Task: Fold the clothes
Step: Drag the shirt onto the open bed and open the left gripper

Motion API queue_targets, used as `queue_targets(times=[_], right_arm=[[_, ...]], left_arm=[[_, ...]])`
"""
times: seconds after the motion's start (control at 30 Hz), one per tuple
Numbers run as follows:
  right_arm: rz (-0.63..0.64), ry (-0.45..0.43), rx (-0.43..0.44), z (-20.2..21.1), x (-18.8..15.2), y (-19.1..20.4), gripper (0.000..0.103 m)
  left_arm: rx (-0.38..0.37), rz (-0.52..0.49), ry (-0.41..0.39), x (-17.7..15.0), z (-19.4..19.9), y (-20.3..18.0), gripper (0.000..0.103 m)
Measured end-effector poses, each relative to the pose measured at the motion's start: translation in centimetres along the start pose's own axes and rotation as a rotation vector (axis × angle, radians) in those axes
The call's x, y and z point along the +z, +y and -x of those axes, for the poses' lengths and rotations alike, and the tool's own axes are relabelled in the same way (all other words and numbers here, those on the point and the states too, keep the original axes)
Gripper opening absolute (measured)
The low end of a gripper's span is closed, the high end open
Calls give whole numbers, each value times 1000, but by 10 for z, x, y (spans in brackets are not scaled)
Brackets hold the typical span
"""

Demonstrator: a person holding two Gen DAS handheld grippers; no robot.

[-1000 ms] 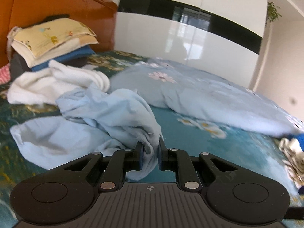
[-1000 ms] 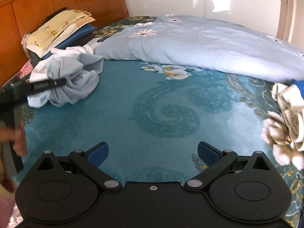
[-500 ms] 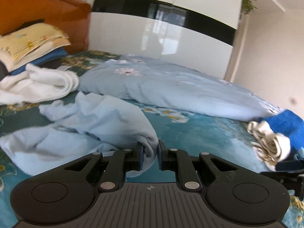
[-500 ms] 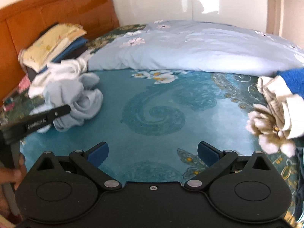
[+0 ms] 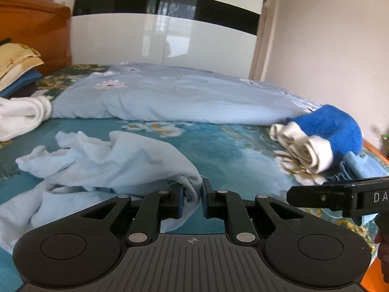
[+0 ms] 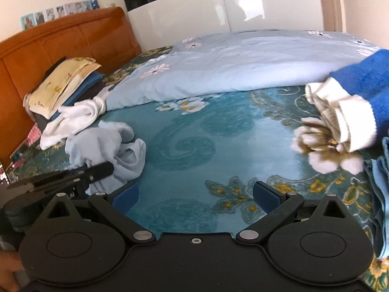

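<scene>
- The pale blue garment (image 5: 102,163), thin, soft and heavily crumpled, lies in a heap on the teal patterned bedspread (image 5: 218,146).
- The left gripper (image 5: 192,196) pinches a frayed hem corner between its blue pads.
- The right gripper (image 6: 195,196) hangs over bare bedspread, its jaws spread wide with nothing between them.
- Beyond lie a white rumpled cloth (image 6: 70,119), a puffy floral quilt (image 5: 184,97), and a rolled blue-and-cream towel bundle (image 5: 321,136).

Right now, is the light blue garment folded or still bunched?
Bunched: the light blue garment lies crumpled on the bedspread, one edge pinched in the left tongs.
</scene>
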State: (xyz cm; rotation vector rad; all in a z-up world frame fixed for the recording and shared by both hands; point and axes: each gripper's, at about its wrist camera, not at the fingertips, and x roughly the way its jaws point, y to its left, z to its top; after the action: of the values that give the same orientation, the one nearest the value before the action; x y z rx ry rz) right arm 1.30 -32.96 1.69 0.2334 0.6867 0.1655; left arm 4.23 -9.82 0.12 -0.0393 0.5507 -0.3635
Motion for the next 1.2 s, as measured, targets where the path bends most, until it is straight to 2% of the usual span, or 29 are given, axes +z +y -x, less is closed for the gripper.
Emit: queue_targets(times=[0.57,0.9,1.07,1.2], right_arm=[[-91,-10,-30,12,-16,-38,100],[-91,8,-34,8,-19,-39,100],[-88,21,-39,6,-20,-37,100],[-78,28,-41,5,-20,-33,100]], left_arm=[[-81,-95,68,-14,-10,-48,13],[-102,-101,92,-20,-16,-51,14],[-114,-100,96,-21,-16,-51,20],[-120,-96,90,-21,-14,-49,20]])
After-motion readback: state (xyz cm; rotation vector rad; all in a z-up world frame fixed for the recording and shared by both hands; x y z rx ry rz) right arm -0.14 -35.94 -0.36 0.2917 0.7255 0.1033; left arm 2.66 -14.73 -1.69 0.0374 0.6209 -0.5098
